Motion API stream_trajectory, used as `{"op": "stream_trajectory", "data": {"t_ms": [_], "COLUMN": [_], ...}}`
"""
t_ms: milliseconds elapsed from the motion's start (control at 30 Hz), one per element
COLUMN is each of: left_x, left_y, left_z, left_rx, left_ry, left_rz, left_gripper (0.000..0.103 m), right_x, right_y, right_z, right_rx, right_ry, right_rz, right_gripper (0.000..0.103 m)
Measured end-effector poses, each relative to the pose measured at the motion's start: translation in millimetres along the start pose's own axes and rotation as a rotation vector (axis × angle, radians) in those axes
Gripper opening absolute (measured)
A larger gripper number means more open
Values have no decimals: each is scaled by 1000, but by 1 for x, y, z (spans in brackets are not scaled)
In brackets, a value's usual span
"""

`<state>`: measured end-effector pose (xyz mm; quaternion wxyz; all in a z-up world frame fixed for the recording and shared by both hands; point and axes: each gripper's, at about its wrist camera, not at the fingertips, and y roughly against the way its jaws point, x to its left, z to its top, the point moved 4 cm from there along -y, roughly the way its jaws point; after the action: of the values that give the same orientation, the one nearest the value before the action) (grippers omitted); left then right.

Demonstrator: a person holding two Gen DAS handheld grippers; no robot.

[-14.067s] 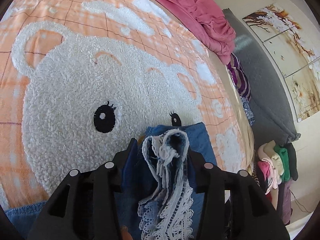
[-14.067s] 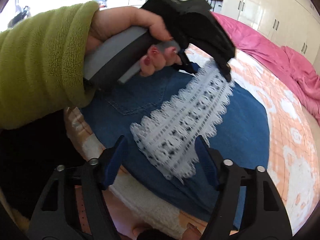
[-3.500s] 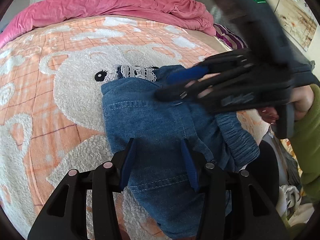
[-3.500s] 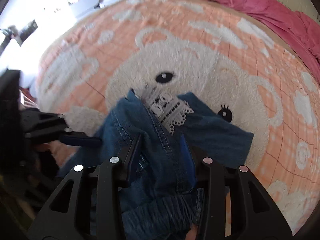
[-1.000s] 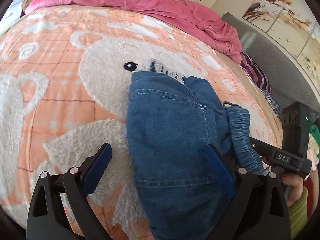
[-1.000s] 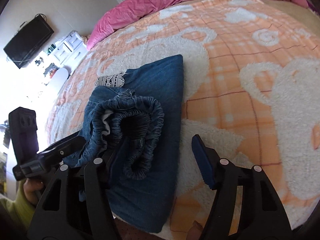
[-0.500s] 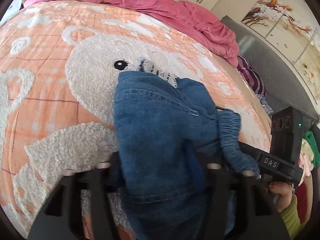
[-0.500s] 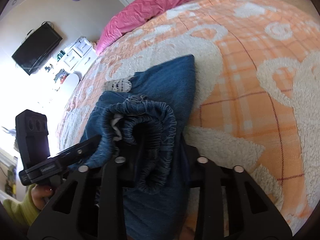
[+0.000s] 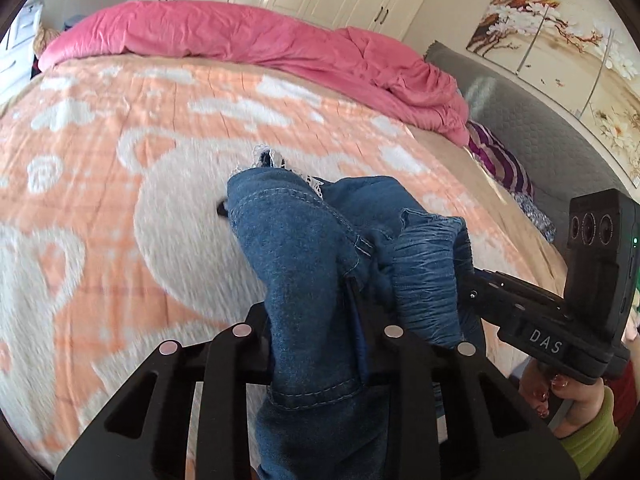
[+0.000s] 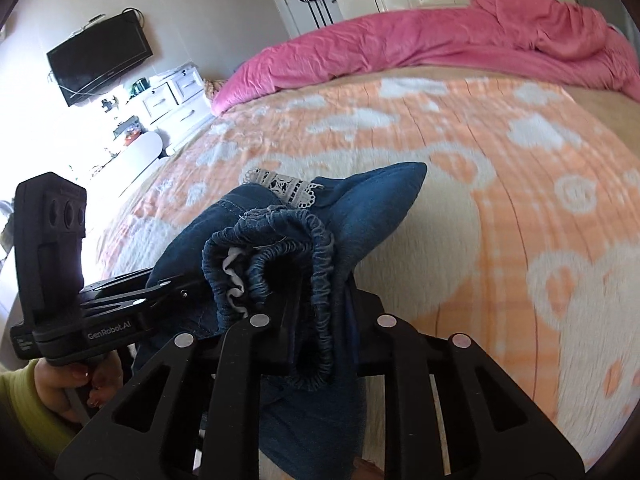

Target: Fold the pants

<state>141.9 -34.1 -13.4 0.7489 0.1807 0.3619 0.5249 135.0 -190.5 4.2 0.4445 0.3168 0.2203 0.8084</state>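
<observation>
The folded blue denim pants [image 9: 316, 264] with a white lace trim [image 9: 272, 158] hang bunched above the orange bear blanket [image 9: 120, 184]. My left gripper [image 9: 320, 312] is shut on one side of the bundle. My right gripper [image 10: 320, 312] is shut on the elastic waistband side [image 10: 320, 264] of the pants [image 10: 360, 208]. The lace trim [image 10: 280, 182] sticks out at the far end. Each gripper shows in the other's view, the right one [image 9: 480, 280] at the right and the left one [image 10: 168, 284] at the left.
A pink duvet [image 9: 260, 40] lies heaped along the far side of the bed. A grey headboard [image 9: 540, 136] and striped clothing [image 9: 500, 160] are to the right. A TV [image 10: 100, 56] and white drawers [image 10: 172, 100] stand beyond the bed's left side.
Both grippers went from open around the pants to shut on them. The bundle has come up off the blanket and both views have tilted up toward the room.
</observation>
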Motion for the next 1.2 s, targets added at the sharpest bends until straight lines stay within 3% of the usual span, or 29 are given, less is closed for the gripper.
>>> {"op": "stream_trajectory", "data": {"t_ms": [300, 500, 900, 1067, 1200], "left_x": [11, 18, 48, 60, 66], "left_y": [-15, -39, -83, -86, -84], "left_z": [55, 77, 64, 54, 48], "left_rx": [-54, -50, 39, 62, 65], "left_ry": [-18, -29, 23, 71, 86], "left_rz": [62, 88, 118, 132, 155], "left_gripper": [26, 26, 26, 41, 57], "right_x": [3, -3, -37, -61, -69], "right_y": [-32, -52, -101, -109, -106], "right_z": [65, 82, 62, 48, 43], "right_rx": [-29, -28, 83, 128, 129], "right_ry": [70, 80, 2, -95, -113], "right_rz": [-24, -49, -100, -110, -145], "right_gripper": [12, 12, 12, 20, 41]}}
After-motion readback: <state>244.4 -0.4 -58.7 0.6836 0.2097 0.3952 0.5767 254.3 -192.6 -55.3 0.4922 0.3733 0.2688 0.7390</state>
